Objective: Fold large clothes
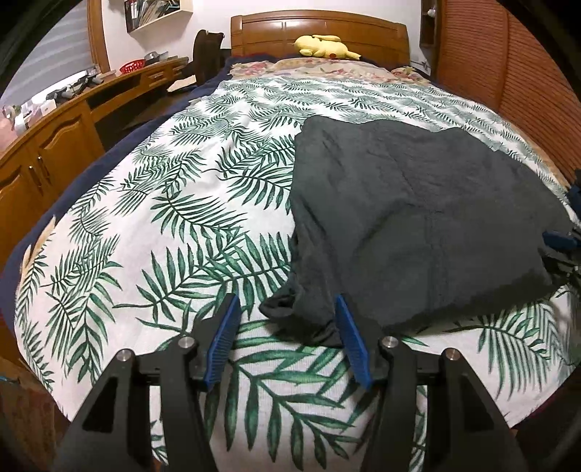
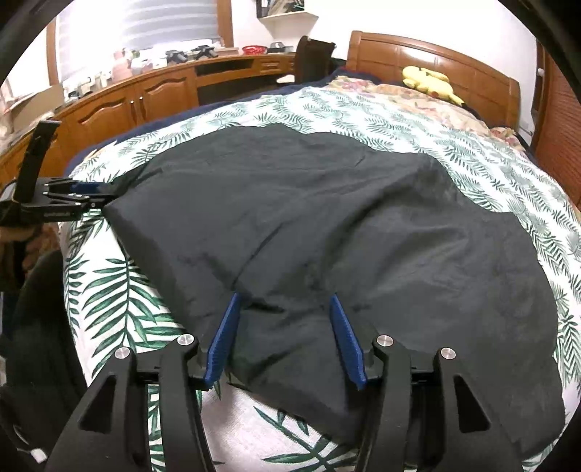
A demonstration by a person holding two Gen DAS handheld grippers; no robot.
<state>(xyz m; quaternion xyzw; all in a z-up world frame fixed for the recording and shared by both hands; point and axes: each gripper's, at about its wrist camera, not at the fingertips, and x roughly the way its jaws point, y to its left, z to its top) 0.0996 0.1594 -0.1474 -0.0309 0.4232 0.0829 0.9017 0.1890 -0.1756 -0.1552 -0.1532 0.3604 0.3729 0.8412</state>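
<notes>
The left gripper [image 1: 287, 312] has its jaws spread apart, and a bunched corner of the dark garment [image 1: 417, 218] lies in the gap between them; the right blue pad [image 1: 350, 337] sits right against the cloth's edge, the left pad [image 1: 225, 337] stands clear of it over the leaf print, so nothing is pinched. The right gripper [image 2: 283, 312] is likewise released, its jaws parted over the near edge of the same garment [image 2: 326, 236], with a low ridge of fabric running between the two blue pads and neither of them pressing on it.

The garment is spread wide and mostly flat on the bed, wrinkled, with a seam or crease down its middle. It lies on a white bedspread [image 1: 163, 218] printed with green fern leaves, toward the side nearer the louvred wooden doors [image 1: 508, 72]. From the right wrist view the left gripper [image 2: 90, 194] shows at the garment's far left corner, carried by a hand [image 2: 14, 236] that is only partly in view.

Further up the bed a floral cover [image 1: 326, 69] lies below the wooden headboard [image 1: 319, 32], and a yellow plush toy [image 1: 325, 46] rests there. Along the wall beside the bed runs a wooden counter [image 2: 152, 90] with cupboard doors, cluttered with small items, a red basket [image 1: 132, 66] among them. A wall shelf [image 1: 159, 14] holds books above it.
</notes>
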